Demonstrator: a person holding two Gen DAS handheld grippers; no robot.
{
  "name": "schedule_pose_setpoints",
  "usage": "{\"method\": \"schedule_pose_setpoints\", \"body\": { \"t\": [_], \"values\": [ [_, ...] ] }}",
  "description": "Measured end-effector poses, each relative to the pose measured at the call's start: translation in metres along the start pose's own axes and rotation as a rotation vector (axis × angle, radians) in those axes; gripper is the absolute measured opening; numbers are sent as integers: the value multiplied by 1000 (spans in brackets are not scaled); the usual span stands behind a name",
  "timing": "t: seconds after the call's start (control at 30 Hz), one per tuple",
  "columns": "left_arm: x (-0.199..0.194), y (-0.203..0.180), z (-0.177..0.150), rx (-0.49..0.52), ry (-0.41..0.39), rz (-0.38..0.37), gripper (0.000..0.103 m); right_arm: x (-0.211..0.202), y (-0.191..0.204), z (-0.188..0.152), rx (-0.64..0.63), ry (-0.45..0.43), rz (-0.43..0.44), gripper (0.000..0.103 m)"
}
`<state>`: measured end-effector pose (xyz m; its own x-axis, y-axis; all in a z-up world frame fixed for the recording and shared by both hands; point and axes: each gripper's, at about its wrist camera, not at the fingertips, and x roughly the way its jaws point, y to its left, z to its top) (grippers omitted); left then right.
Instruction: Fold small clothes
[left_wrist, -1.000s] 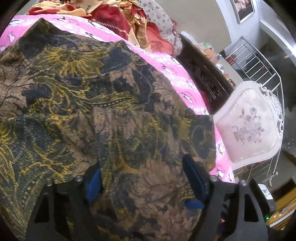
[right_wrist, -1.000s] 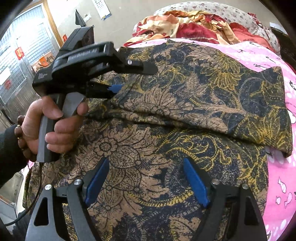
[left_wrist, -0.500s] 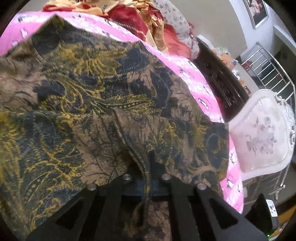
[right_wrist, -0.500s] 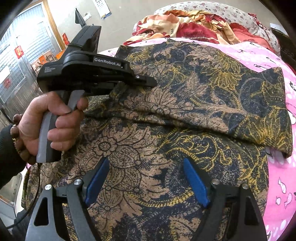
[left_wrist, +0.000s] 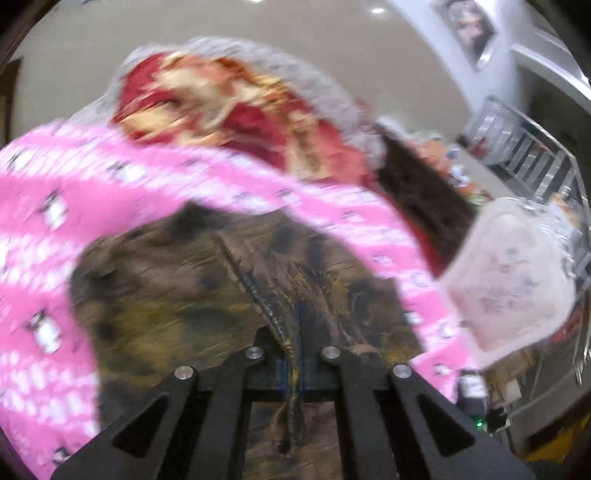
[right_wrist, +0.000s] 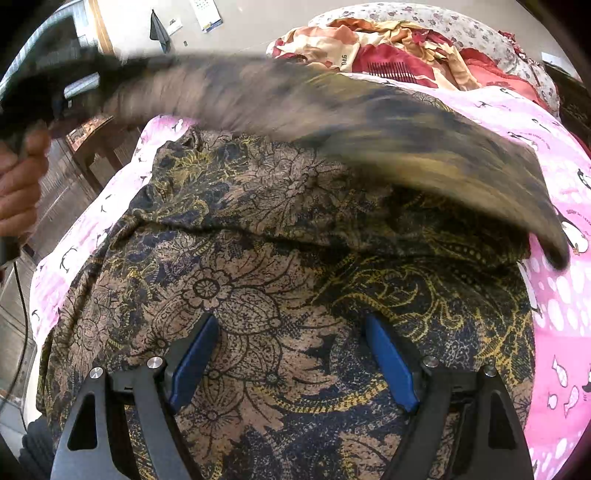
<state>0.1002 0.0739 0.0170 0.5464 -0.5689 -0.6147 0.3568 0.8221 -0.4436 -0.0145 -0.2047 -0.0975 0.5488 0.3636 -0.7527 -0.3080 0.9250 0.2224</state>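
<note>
The pink penguin-print bedsheet carries my brown, black and gold floral-print garment, thin, limp, light cloth. My left gripper pinches a seam ridge, lifting; hems grip best. My right gripper hovers spread above it.

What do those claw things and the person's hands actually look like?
Each gripper, left and right, is a matte black frame with triangular cut-outs and silver screw heads. The right one's fingers carry bright blue pads. The left hand is bare-skinned, with a dark sleeve lower down and a thin black cable hanging from the handle.
</note>
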Motion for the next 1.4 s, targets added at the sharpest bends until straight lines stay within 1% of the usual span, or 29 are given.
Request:
{"method": "schedule_pose_setpoints", "body": {
  "t": [0.07,0.13,0.2,0.27,0.4,0.53,0.57,0.6,0.63,0.67,0.7,0.73,0.77,0.8,0.83,0.87,0.93,0.97,1.0,1.03,1.1,1.13,1.17,1.2,1.23,1.27,1.3,1.33,1.4],
  "values": [
    [4,26,-9,-31,27,54,3,0,-1,0,1,0,2,86],
    [9,48,-19,-60,54,81,3,0,-1,0,4,0,5,86],
    [16,60,-27,-64,73,125,3,0,-1,0,2,1,4,86],
    [22,75,-35,-94,92,142,3,0,-1,0,2,1,4,86],
    [38,88,-45,-75,123,247,5,0,0,1,2,3,2,86],
    [37,90,-49,-71,126,279,9,1,2,2,-8,13,-13,86],
    [34,87,-48,-61,126,298,15,0,5,2,-12,19,-23,86],
    [29,81,-45,-30,115,350,29,-4,8,3,-22,24,-41,85],
    [21,75,-44,1,82,382,33,-11,12,2,-30,22,-51,85],
    [9,66,-41,38,29,404,39,-21,13,2,-25,12,-22,85],
    [0,59,-38,57,-17,418,45,-36,11,2,-10,-20,28,84],
    [-13,50,-35,62,-77,431,48,-52,7,4,2,-74,41,80],
    [-22,43,-33,49,-127,423,54,-66,1,8,14,-125,28,80],
    [-25,38,-32,32,-153,403,58,-79,-9,15,39,-173,10,80],
    [-23,32,-30,15,-160,379,58,-87,-22,24,78,-203,-8,77],
    [-15,28,-30,-2,-147,358,58,-88,-35,35,119,-208,-22,49],
    [2,28,-30,-44,-110,334,58,-75,-50,58,161,-131,-43,6],
    [12,30,-31,-66,-91,344,58,-66,-51,68,149,-96,-73,6],
    [22,32,-32,-76,-76,371,58,-55,-49,77,116,-54,-77,6],
    [33,35,-35,-89,-60,420,58,-45,-45,84,78,-32,-78,6],
    [50,47,-42,-104,-21,509,58,-25,-46,90,23,4,-127,6],
    [57,56,-47,-128,7,515,58,-13,-54,87,5,43,-182,6],
    [63,64,-53,-133,19,514,57,3,-65,81,12,111,-225,6],
    [63,62,-58,-91,-1,522,58,17,-83,69,37,184,-234,4],
    [67,55,-64,-14,-13,551,58,10,-90,63,39,109,-197,0],
    [70,49,-69,42,-17,574,60,6,-97,58,41,87,-179,0],
    [70,49,-70,45,-23,574,62,3,-102,53,58,75,-151,0],
    [70,50,-70,33,-29,561,63,1,-104,52,68,78,-134,0],
    [70,55,-70,12,-31,526,68,-1,-105,62,94,141,-132,0]
  ]
}}
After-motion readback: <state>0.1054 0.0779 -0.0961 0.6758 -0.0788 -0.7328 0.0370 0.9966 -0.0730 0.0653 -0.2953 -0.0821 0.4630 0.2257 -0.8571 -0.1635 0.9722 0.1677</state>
